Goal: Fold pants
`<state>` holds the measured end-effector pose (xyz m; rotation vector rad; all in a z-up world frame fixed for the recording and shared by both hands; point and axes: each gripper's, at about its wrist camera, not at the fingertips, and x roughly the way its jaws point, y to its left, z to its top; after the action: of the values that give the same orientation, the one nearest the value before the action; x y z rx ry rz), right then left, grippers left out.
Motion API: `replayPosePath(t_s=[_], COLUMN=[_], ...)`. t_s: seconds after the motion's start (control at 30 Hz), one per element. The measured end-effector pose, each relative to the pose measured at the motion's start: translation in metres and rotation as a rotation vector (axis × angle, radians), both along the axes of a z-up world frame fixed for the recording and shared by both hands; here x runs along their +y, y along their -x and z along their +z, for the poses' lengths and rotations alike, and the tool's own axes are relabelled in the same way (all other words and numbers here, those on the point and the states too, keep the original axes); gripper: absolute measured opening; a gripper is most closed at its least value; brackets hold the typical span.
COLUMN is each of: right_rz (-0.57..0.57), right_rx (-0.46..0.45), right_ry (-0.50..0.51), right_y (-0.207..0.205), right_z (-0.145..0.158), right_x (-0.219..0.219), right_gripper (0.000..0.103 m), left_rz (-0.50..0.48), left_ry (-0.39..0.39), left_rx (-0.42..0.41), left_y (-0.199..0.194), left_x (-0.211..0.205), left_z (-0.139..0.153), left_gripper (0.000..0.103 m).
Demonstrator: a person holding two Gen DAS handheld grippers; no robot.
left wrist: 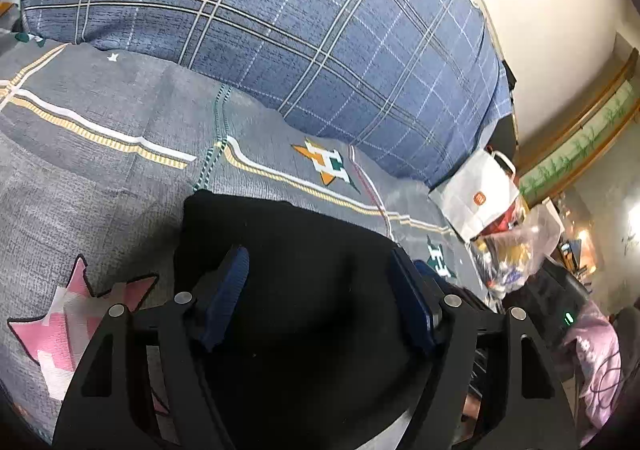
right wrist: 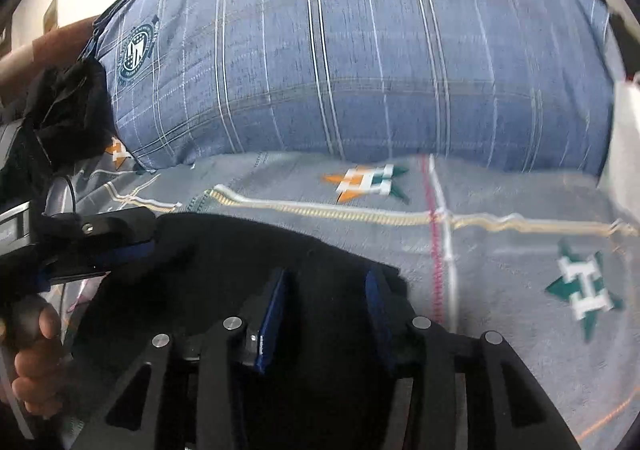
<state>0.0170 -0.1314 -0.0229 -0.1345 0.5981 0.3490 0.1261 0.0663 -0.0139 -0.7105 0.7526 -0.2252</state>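
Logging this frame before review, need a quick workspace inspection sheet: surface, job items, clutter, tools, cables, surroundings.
Surface: grey bedsheet with star prints and stripes.
Job's things: black pants, lying flat on the sheet, under both tools.
Clutter: blue plaid pillow behind the pants; white paper bag and plastic bag at the bed's edge; dark cloth bundle beside the pillow.
Tools: left tool open above the pants; right tool open, narrower gap, fabric beneath, no pinch seen.
Cables: thin black cable near the left tool.
Surroundings: pale wall, purple fabric off the bed.
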Motion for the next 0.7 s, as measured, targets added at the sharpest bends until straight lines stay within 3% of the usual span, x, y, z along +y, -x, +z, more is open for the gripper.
replayPosePath(t_s=[0.1, 0.2, 0.33, 0.4, 0.47, 0.53, 0.63, 0.7], right_rz=[0.020, 0.032, 0.092, 0.117, 0.095, 0.065, 0.041, 0.036], right_rx=[-0.075, -0.083, -0.140, -0.065, 0.094, 0.116, 0.166, 0.117], right_ry=[0.014, 0.005, 0.053, 0.089, 0.175, 0.115, 0.018, 0.023], right_y=[0.027, 0.054, 0.084, 0.075, 0.054, 0.048, 0.043, 0.051], right_z=[0.013, 0.021, 0.027, 0.015, -0.016, -0.014, -0.008, 0.001], right_x=[-0.002, -0.007, -0.007, -0.003, -0.001, -0.011, -0.025, -0.024], right_gripper=[0.039, 0.039, 0.039, 0.039, 0.042, 0.053, 0.053, 0.053], left_rz=[-0.001, -0.013, -0.082, -0.091, -0.084, -0.092, -0.106, -0.107], left_ry=[0.001, -0.026, 0.031, 0.002, -0.046, -0.127, -0.243, -0.271], left_rx=[-0.016, -0.031, 0.005, 0.050, 0.089, 0.075, 0.060, 0.056], left_y=[0.003, 0.016, 0.050, 0.056, 0.057, 0.055, 0.057, 0.058], left_x=[0.000, -0.003, -0.014, -0.023, -0.033, -0.043, -0.059, -0.062], left_z=[0.004, 0.016, 0.022, 0.016, 0.005, 0.009, 0.011, 0.011], left_gripper=[0.074, 0.074, 0.074, 0.074, 0.074, 0.074, 0.074, 0.074])
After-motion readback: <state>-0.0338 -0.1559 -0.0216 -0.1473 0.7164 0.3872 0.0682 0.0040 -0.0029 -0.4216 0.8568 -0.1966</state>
